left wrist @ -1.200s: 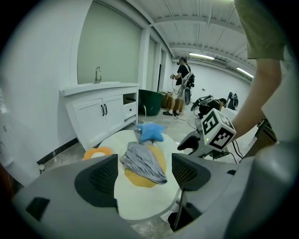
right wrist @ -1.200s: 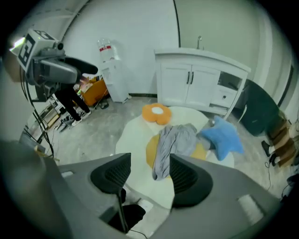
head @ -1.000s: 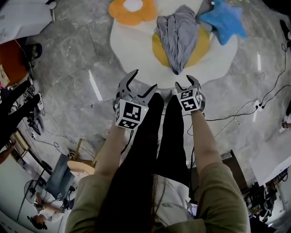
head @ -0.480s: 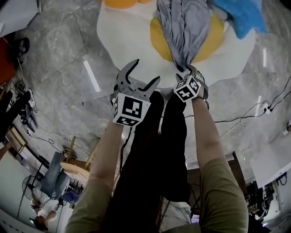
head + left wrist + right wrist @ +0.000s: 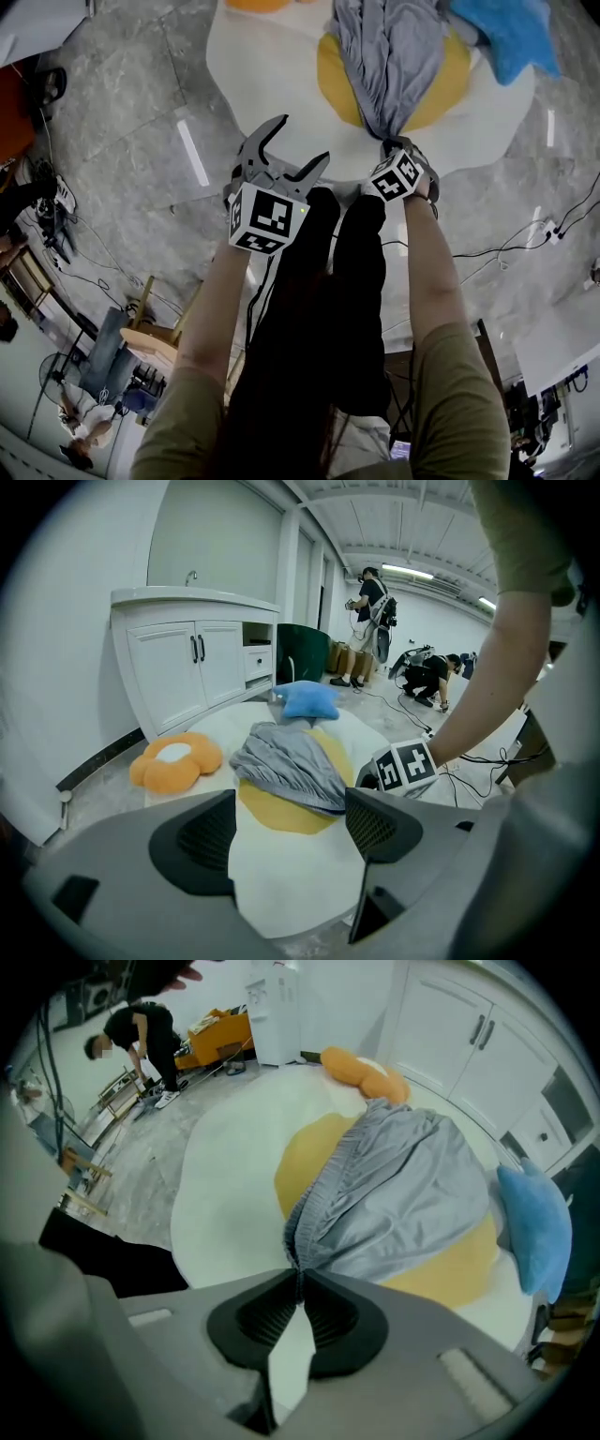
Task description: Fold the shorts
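Here its own view alone is showing the right gripper (image 5: 298, 1277), jaws just closing, pinching the crumpled grey fabric shorts (image 5: 394, 1194) at their near edge; left gripper (image 5: 286, 827) is gaping, leftward.

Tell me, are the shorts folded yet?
Not yet. Done: nothing is folded; the grey shorts lie bunched on the egg-shaped mat. In hand: the right hand-held gripper has just been closing its jaws on the shorts' near edge. The left hand-held gripper is open and empty. Left: spreading them flat and every fold.
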The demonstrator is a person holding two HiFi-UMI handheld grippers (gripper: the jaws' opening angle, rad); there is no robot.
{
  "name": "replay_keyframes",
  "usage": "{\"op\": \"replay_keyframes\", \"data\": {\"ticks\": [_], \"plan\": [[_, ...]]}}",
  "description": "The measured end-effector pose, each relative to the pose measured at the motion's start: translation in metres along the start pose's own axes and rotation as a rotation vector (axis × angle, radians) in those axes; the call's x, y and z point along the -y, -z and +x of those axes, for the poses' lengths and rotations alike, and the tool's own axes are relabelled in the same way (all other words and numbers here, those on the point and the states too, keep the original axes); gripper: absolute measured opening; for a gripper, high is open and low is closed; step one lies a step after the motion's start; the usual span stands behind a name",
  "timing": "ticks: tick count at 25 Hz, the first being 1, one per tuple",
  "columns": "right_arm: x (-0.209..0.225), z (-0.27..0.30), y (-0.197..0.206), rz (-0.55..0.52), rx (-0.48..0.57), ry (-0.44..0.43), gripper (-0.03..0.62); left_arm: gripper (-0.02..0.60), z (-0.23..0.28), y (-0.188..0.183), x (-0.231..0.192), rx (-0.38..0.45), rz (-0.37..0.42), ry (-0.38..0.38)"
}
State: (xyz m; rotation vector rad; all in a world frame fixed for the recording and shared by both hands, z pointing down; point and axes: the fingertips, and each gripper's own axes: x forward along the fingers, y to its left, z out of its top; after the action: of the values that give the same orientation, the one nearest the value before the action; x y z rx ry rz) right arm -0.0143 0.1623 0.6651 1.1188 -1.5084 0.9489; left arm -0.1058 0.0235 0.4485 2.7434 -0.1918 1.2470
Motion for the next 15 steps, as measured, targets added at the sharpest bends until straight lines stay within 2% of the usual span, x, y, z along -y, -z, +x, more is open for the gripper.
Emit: {"op": "replay_keyframes", "data": {"ticks": [5,11,15], "plan": [[0.006,-0.05,-0.023,0.031,0.125,-0.026,0.023,0.35,-0.001,-0.006,0.002,-0.031,0.03,0.012],[0.017,-0.157,-0.053,-0.082,0.274,-0.042,0.021,0.354,-0.004,-0.022,0.011,-0.08,0.061,0.039],[0.03,-0.229,-0.073,-0.104,0.353,-0.064,0.021,0.357,0.002,-0.026,0.02,-0.118,0.081,0.065]]}}
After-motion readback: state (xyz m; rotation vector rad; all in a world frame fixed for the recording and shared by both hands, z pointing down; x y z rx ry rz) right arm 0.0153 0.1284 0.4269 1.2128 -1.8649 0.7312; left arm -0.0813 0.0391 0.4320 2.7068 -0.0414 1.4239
